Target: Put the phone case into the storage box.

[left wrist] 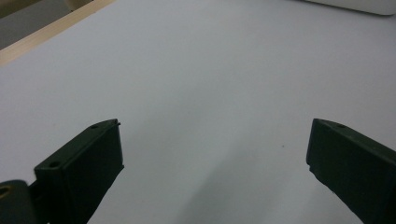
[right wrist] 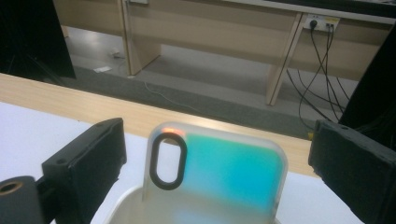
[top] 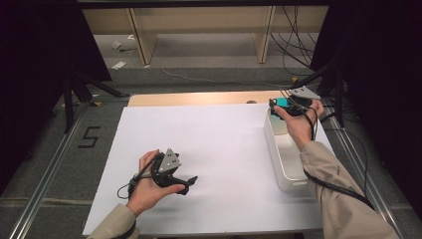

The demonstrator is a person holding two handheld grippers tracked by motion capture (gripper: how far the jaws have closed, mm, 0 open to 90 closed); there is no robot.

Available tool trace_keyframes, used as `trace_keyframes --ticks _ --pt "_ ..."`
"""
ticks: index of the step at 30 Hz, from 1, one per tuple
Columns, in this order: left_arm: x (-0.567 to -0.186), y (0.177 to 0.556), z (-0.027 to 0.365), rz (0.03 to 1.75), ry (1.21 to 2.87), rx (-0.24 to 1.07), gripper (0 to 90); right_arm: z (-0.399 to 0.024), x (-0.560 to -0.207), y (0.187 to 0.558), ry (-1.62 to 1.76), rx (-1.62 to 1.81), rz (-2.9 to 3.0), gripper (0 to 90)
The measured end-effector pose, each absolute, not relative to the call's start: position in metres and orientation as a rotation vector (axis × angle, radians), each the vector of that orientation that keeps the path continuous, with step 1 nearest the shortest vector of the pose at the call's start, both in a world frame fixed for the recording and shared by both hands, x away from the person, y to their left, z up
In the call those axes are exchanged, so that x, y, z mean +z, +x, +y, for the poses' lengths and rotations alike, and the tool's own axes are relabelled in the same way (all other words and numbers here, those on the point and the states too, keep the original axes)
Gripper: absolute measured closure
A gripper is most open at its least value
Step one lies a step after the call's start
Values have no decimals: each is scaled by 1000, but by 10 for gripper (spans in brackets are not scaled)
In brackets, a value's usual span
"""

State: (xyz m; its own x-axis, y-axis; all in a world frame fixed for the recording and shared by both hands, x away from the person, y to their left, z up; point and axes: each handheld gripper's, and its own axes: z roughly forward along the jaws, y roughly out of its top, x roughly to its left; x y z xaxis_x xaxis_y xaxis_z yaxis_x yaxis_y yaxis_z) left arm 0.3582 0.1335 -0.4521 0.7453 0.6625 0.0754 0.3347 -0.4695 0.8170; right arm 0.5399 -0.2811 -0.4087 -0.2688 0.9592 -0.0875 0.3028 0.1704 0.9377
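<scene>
Phone case (right wrist: 212, 177) between spread fingers (right wrist: 88, 163)

The person is wearing beige sleeves (top: 343, 199). The left gripper (top: 186, 185) and the right gripper (top: 278, 105) are showing black bodies, each carrying a grey three-cornered plate with small screws. Black cables (top: 338, 186) are trailing from both. The jaws are showing small round holes.

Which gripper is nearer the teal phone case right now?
Right. The right gripper has its open jaws either side of the phone case standing in the white bin; the left gripper sits across the table, open over bare white surface.
</scene>
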Motion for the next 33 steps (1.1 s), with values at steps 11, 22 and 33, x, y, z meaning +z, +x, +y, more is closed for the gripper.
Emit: trace_keyframes --ticks 11,22,33 --pt "-452 358 134 749 2088 493 29 -279 -401 534 1198 1146 1701 57" --pt "-452 358 134 750 2086 495 29 -280 -399 533 1193 1157 1690 63" --pt "-450 358 134 754 2079 488 33 -277 -392 526 1163 1172 1697 73"
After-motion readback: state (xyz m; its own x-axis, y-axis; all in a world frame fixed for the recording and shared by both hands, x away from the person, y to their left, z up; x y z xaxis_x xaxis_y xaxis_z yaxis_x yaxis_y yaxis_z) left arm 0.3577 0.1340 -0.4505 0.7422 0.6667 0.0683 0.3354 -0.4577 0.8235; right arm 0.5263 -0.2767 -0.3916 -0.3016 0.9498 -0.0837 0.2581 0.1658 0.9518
